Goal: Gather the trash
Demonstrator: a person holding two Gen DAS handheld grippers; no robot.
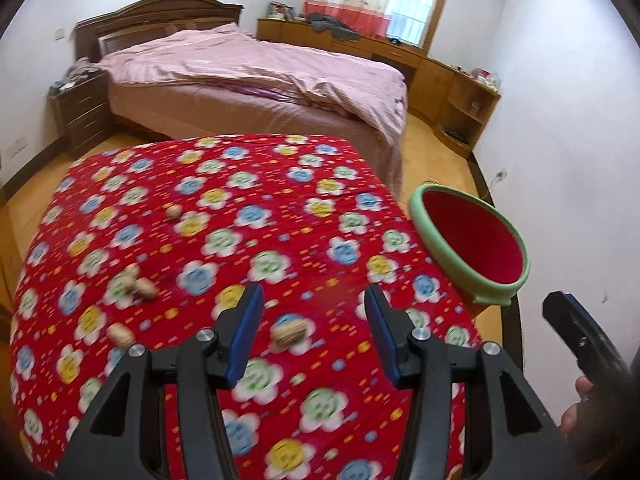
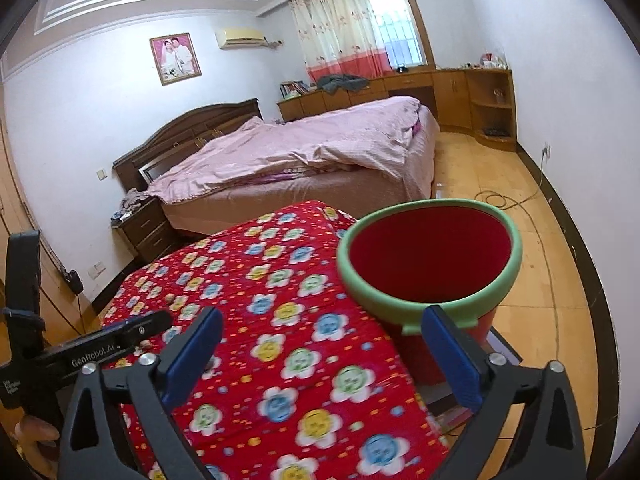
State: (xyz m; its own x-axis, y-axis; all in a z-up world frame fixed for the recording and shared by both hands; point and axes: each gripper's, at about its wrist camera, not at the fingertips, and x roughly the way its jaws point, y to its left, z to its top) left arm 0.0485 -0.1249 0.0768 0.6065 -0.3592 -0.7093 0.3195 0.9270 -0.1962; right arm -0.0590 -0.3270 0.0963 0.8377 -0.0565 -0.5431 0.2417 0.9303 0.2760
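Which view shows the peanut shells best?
The left wrist view: several shells lie in plain sight on the cloth before the open left gripper. The right wrist view shows only one tiny shell far off.

The floral-covered table (image 1: 256, 216) lies open between a few scattered peanut shells (image 1: 138, 286), with a wide bare stretch toward its far edge. At the right edge the red bucket (image 2: 430, 264) stands just beside the table, mouth unobstructed. The right hand-held gripper (image 2: 320, 350) hangs spread before the bucket's near rim.
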